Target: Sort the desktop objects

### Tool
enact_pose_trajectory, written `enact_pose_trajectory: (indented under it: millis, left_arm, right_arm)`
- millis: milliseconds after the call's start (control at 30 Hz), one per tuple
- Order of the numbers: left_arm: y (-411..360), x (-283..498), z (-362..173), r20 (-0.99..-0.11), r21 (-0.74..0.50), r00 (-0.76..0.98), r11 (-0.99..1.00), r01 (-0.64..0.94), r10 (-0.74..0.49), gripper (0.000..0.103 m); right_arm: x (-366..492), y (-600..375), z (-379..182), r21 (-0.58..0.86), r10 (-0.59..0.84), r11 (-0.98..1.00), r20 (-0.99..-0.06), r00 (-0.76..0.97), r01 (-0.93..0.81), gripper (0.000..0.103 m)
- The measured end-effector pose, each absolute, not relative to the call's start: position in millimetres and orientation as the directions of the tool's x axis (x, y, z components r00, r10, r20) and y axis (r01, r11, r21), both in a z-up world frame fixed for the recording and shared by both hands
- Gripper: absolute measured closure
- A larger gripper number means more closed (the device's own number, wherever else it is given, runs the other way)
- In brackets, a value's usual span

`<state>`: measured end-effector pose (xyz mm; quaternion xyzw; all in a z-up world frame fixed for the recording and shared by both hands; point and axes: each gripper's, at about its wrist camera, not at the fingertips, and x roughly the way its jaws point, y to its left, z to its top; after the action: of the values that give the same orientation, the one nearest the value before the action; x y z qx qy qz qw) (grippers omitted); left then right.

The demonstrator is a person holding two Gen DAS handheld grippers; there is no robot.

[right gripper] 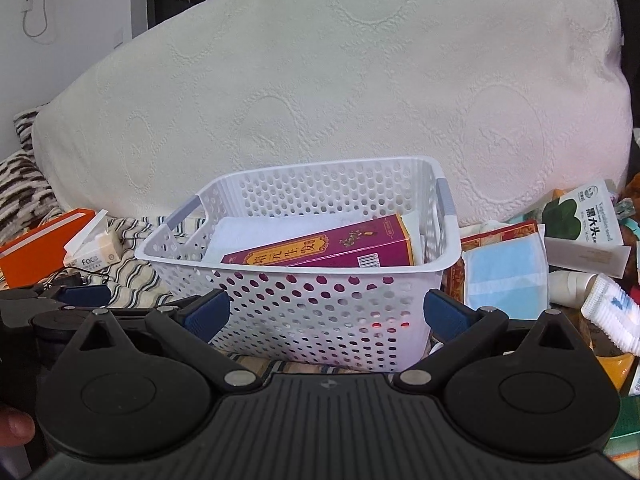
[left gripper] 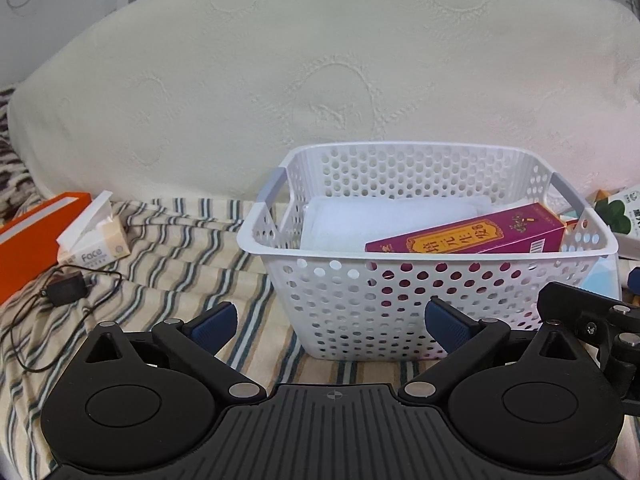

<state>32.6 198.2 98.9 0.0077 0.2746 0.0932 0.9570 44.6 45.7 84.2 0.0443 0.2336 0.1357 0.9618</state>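
Note:
A white perforated basket (left gripper: 420, 312) (right gripper: 320, 312) stands on the striped cloth, holding a purple box (left gripper: 472, 236) (right gripper: 332, 248) that leans on a white folded item (left gripper: 372, 220) (right gripper: 248, 236). My left gripper (left gripper: 332, 326) is open, just in front of the basket's near wall, nothing between its blue pads. My right gripper (right gripper: 326, 314) is open too, in front of the same wall, with nothing in it. A pile to the right includes a blue face mask (right gripper: 504, 276), a green-leaf seed packet (right gripper: 584, 216) and a white ribbed tube (right gripper: 612, 312).
An orange box (left gripper: 28, 236) (right gripper: 36, 248), a tissue pack marked "Face" (left gripper: 96, 236) (right gripper: 94, 250) and a black charger with cable (left gripper: 66, 290) lie left of the basket. A big cream pillow (left gripper: 320, 80) (right gripper: 340, 100) rises behind. A fingertip (right gripper: 14, 426) shows bottom left.

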Motion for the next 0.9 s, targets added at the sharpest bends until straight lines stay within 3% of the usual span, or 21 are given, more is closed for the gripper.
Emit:
enact_pose_trajectory:
  millis: [900]
  left_arm:
    - [211, 41, 94, -0.541, 0.032, 0.818, 0.977, -0.212, 0.195, 0.000]
  right_arm:
    - [45, 49, 79, 0.135, 0.250, 0.968, -0.446, 0.859, -0.212, 0.001]
